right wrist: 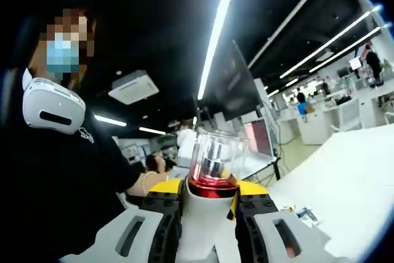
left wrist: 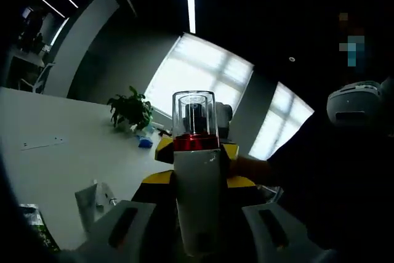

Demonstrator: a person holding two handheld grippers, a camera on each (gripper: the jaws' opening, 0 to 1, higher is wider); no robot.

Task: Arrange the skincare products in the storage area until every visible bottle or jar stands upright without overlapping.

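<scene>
The white table spreads from nine to seven o'clock in the left gripper view, a potted plant near eleven o'clock on it and a small tube lying flat at eight. Dead centre, a white pump bottle with red collar and clear cap stands upright, raised off the table. In the right gripper view the right gripper is clamped on the bottle's body; the left gripper brackets it at six o'clock, whether pressing I cannot tell. Best judged: keep it vertical, lower onto bare tabletop apart from the tube, then release one side at a time
</scene>
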